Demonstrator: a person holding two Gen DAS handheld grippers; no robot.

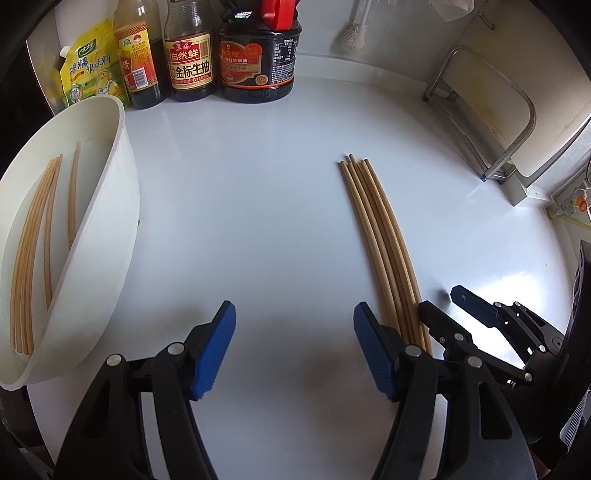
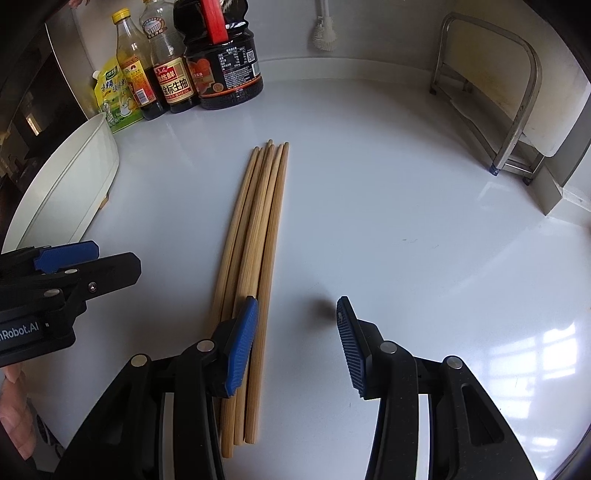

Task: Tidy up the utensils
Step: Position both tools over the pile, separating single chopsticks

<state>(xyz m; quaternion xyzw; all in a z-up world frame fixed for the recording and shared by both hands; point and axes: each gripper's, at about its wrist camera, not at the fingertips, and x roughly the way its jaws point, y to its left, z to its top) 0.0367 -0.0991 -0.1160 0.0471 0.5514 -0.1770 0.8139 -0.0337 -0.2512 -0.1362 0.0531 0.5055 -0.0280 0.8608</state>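
Observation:
Several wooden chopsticks [image 1: 376,236] lie in a tight bundle on the white counter; they also show in the right wrist view [image 2: 258,236]. A white oval holder [image 1: 107,236] lies on its side at the left with several chopsticks [image 1: 33,254] inside. My left gripper [image 1: 293,314] is open and empty, between the holder and the bundle, its right finger beside the bundle. My right gripper [image 2: 297,310] is open and empty, its left finger over the bundle's near end. The right gripper shows in the left wrist view [image 1: 447,299], the left gripper in the right wrist view [image 2: 92,258].
Sauce bottles [image 1: 192,51] and a yellow seasoning pouch [image 1: 92,66] stand along the back wall. A metal rack [image 1: 491,122] with a cutting board leans at the right. A white brush [image 1: 354,33] hangs on the wall.

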